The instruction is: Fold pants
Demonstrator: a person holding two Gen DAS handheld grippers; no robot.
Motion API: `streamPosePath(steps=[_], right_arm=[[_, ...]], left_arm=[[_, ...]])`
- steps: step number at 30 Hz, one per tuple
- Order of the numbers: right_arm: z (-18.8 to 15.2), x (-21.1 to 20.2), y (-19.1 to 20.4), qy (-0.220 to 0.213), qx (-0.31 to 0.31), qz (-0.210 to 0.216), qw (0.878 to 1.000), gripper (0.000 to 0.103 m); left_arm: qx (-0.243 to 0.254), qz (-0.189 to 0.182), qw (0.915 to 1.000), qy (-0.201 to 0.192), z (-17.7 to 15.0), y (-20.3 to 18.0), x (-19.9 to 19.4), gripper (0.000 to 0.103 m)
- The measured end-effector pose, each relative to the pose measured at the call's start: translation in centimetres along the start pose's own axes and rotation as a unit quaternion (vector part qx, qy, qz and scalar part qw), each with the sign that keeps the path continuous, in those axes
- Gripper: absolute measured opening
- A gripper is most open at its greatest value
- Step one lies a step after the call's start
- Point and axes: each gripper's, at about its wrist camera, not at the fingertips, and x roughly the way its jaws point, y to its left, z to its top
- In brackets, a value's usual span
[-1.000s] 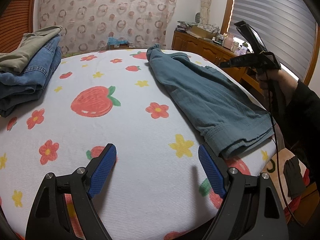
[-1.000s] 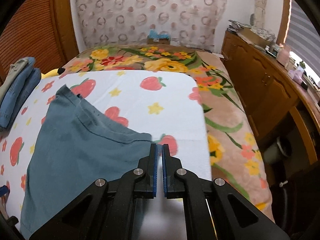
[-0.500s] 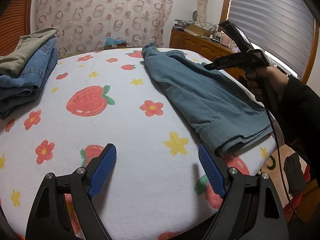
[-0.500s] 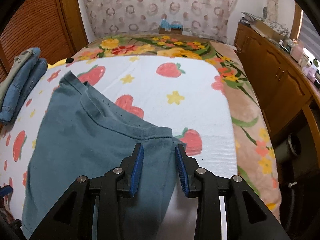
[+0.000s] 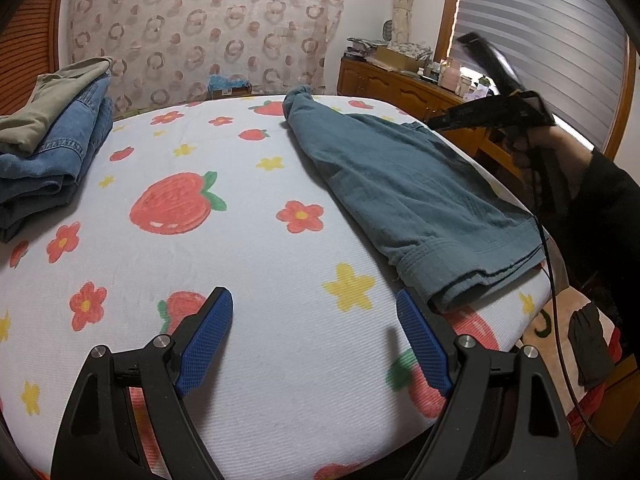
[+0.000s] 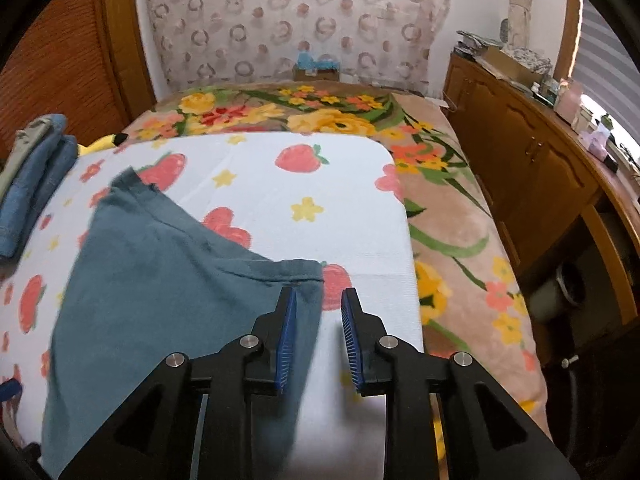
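Pants [image 6: 160,280] near end hidden under right gripper [image 6: 318,336], blurred.

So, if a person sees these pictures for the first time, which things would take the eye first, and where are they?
Probably the white cover printed with red strawberries and flowers, filling most of both views. Next, the teal pants lying along its right side in the left wrist view, and the folded stack of jeans at the far left. The blue-padded right gripper hangs partly open over the pants' corner.

L claw [image 5: 314,340] open over sheet [image 5: 248,264], teal pants [image 5: 404,196] right.
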Motion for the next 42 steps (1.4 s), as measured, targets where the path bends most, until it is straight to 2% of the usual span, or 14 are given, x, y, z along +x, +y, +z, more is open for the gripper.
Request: streamPosePath(steps=[5, 11, 19, 21, 26, 30, 39, 41, 42], right_arm=[[-1.8, -3.4, 0.5, -0.014, -0.027, 0.008, 1.0, 0.031], [-6.6, -6.7, 2.5, -0.024, -0.053, 0.042, 0.997, 0.038], [-12.0, -6.2, 4.9, -0.004, -0.06, 0.047, 0.997, 0.04], [-12.1, -5.7, 4.9, -0.002, -0.06, 0.036, 0.998, 0.043], [-12.6, -5.5, 4.3, -0.026, -0.029, 0.038, 0.999, 0.056], [-13.4, -5.5, 4.7, -0.045, -0.028, 0.028, 0.998, 0.062], [-14.0, -5.5, 4.9, -0.058, -0.025, 0.026, 0.998, 0.066], [-14.0, -5.6, 4.8, -0.053, -0.022, 0.026, 0.998, 0.066], [-14.0, -5.8, 4.6, -0.048, -0.019, 0.029, 0.998, 0.066]], left_arm=[[0.001, -0.001, 1.0, -0.001, 0.2, -0.1, 0.1, 0.085], [0.006, -0.001, 1.0, -0.002, 0.3, -0.4, 0.1, 0.085], [0.009, 0.0, 1.0, 0.002, 0.1, -0.7, 0.2, 0.085], [0.011, 0.001, 0.9999, 0.002, 0.1, -0.8, 0.2, 0.085], [0.015, -0.003, 0.9999, 0.0, 0.0, -1.1, 0.0, 0.085], [0.024, -0.015, 0.9996, -0.003, 0.0, -1.5, -0.2, 0.085], [0.058, -0.046, 0.9972, -0.007, 0.0, -3.3, -1.1, 0.084], [0.065, -0.055, 0.9963, 0.0, -0.1, -3.6, -0.8, 0.077], [0.069, -0.061, 0.9957, 0.007, -0.1, -3.8, -0.6, 0.069]])
